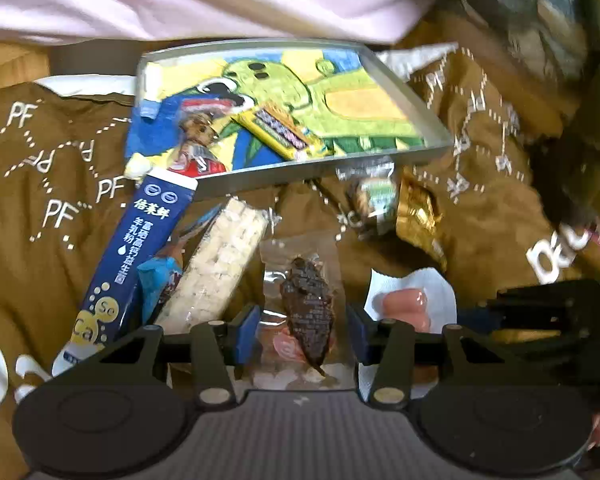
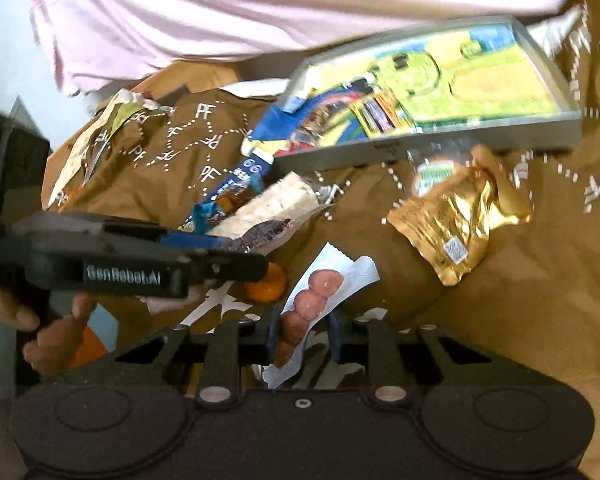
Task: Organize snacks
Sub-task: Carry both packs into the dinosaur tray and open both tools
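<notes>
left claw point(image 1: 302, 334) spread around dark packet point(image 1: 306, 312), lower centre. right claw point(image 2: 302, 334) straddling sausage pack point(image 2: 314, 300), apparently unclenched. advised: clench squarely, lift clear, deposit in tray point(image 1: 320, 168), upper centre.

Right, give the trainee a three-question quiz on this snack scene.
1. True or false: the tray holds no snacks.
2. Which packet lies between the left gripper's jaws? A) gold foil packet B) clear packet with a dark snack C) blue stick sachet
3. Fill in: the right gripper's jaws straddle the ____ packet.

Key: 1 false; 2 B; 3 sausage
</notes>
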`<control>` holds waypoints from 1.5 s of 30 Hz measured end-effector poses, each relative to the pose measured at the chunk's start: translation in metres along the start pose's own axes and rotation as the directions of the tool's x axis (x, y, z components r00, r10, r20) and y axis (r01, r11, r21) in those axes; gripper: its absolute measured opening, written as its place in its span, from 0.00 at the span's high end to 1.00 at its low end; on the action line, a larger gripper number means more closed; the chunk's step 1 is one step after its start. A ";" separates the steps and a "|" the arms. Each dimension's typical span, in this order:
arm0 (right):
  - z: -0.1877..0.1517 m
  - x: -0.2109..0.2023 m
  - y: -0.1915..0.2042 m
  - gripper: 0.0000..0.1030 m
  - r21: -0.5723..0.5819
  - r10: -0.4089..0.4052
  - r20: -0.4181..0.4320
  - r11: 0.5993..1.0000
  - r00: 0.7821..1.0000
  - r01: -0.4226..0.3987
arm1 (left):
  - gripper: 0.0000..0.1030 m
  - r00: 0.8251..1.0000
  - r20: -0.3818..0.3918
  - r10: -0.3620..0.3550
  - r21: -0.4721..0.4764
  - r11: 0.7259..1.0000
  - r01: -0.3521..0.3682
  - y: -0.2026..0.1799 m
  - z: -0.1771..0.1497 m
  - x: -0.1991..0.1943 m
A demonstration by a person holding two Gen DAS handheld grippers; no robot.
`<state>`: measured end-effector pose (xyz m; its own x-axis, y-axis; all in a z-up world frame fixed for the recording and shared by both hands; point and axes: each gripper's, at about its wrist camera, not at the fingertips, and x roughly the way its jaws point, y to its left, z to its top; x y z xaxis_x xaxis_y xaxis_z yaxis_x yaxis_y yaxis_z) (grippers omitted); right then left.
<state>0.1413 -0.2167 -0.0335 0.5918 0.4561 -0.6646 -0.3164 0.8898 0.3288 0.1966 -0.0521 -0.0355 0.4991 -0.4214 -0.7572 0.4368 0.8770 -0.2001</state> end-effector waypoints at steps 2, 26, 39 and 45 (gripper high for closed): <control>0.000 -0.006 0.006 0.75 -0.043 -0.027 0.036 0.999 0.999 0.029 | 0.50 1.000 0.016 0.005 -0.030 1.000 -0.005 0.002 0.000 -0.005; 0.056 -0.033 -0.009 0.75 -0.109 -0.133 0.424 0.974 0.896 0.197 | 0.51 0.943 0.329 0.059 -0.152 0.988 -0.008 -0.019 0.059 -0.032; 0.115 0.030 -0.074 0.75 -0.011 -0.181 0.450 0.978 0.875 0.208 | 0.51 0.949 0.285 0.136 -0.202 0.976 -0.079 -0.013 0.129 0.063; 0.121 0.055 -0.092 0.74 0.011 -0.206 0.411 0.975 0.888 0.221 | 0.51 0.951 0.241 0.192 -0.173 0.973 -0.153 -0.001 0.137 0.098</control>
<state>0.2931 -0.2715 -0.0193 0.8952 0.2286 -0.3826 -0.1696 0.9686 0.1817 0.3480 -0.1263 -0.0245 0.7389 -0.2877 -0.6093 0.2191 0.9577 -0.1866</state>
